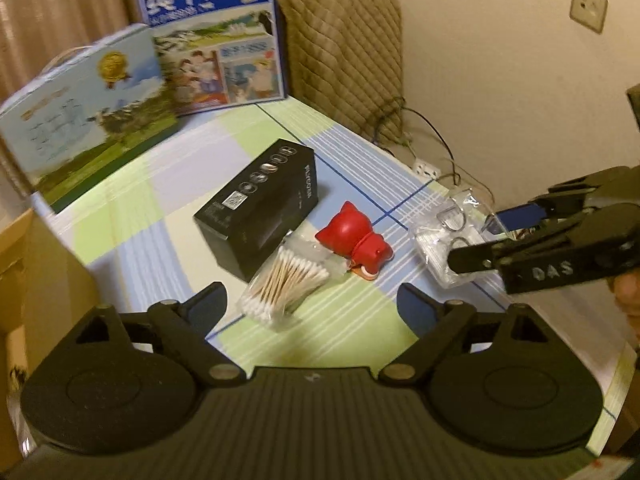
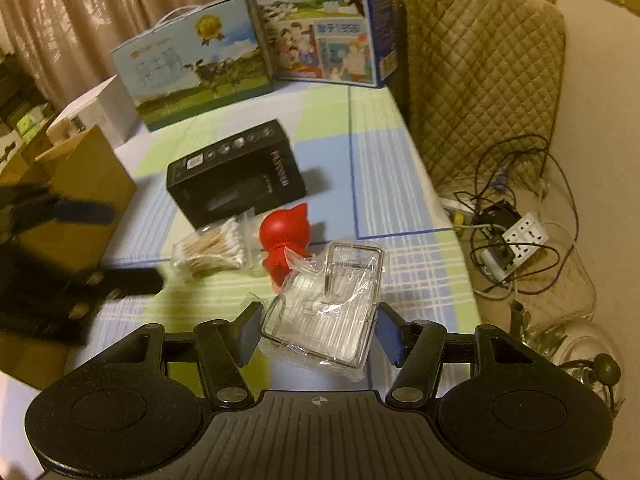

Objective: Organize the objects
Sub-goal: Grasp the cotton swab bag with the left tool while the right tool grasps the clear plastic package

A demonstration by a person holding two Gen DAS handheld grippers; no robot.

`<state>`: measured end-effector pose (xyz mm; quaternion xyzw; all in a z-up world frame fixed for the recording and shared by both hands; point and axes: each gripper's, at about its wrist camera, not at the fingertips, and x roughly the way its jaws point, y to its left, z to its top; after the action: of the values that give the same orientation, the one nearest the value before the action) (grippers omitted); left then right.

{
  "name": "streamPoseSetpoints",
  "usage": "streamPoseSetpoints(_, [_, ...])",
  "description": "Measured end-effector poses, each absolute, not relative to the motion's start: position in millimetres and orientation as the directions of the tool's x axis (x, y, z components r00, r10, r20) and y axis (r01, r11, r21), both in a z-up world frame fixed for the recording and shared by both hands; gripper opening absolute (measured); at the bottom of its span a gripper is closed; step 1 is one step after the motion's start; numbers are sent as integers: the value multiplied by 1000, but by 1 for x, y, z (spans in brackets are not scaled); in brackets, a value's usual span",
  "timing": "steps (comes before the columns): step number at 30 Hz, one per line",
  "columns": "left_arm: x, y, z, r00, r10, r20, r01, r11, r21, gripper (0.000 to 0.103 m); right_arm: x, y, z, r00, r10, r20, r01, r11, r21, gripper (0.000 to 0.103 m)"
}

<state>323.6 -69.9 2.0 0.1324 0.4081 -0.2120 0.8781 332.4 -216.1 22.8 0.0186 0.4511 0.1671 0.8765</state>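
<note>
Left wrist view: left claw [image 1: 314, 306] spread wide, nothing between its fingers; bag of cotton swabs [image 1: 282, 282] lies on the desk [image 1: 120, 216] just ahead of it, nearer the left finger, not touched; red figurine [image 1: 354, 242] lies tipped on its side just beyond the swabs, touching the bag's clear plastic; black box [image 1: 260, 206] lies flat behind both, its near corner against the swab bag; right claw [image 1: 466, 240] reaches in from the right edge, the clear plastic packet [image 1: 450, 236] between its fingers at the desk's right rim; two printed cartons, the light-blue one [image 1: 86, 116] at far left and the dark-blue one [image 1: 214, 36] upright behind it. Right wrist view: right claw [image 2: 318, 330] partly closed, its blue pads [image 2: 250, 330] against the two sides of the clear plastic packet [image 2: 328, 312], pinching it; whether the packet is clear of the checked cloth cannot be told; red figurine [image 2: 282, 240] just beyond the packet, its base hidden behind the wrapping; cotton swabs [image 2: 212, 250] left of the figurine; black box [image 2: 236, 174] farther back; left claw [image 2: 120, 248] blurred at the left edge, fingers apart, near the swabs; power strip [image 2: 524, 238] and tangled cables on the floor to the right, beside a quilted cover [image 2: 480, 72].
</note>
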Motion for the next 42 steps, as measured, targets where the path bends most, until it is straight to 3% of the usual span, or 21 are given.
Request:
streamPoseSetpoints(6, [360,-80,-24,496,-235,-836,535,841,82,70,339,-211,15,531,280,-800,-290,947,139,57])
streamPoseSetpoints(17, [394,-97,-71,431,-157,-889,572,809,135,62,350,-207,12,527,290,-799,-266,949,169,57])
streamPoseSetpoints(20, [398,-97,-76,428,-142,-893,563,815,140,52,352,-206,11,527,289,-799,-263,950,169,57])
streamPoseSetpoints(22, [399,-96,-76,433,-118,-894,551,819,159,32,353,-207,10,525,287,-801,-257,951,172,57])
streamPoseSetpoints(25, [396,-93,-72,424,-108,-899,526,837,147,19,352,-208,12,531,284,-799,-250,953,173,57])
streamPoseSetpoints(42, [247,-43,-57,344,-231,-910,277,951,-136,15,271,-191,24,502,352,-790,-355,917,182,57])
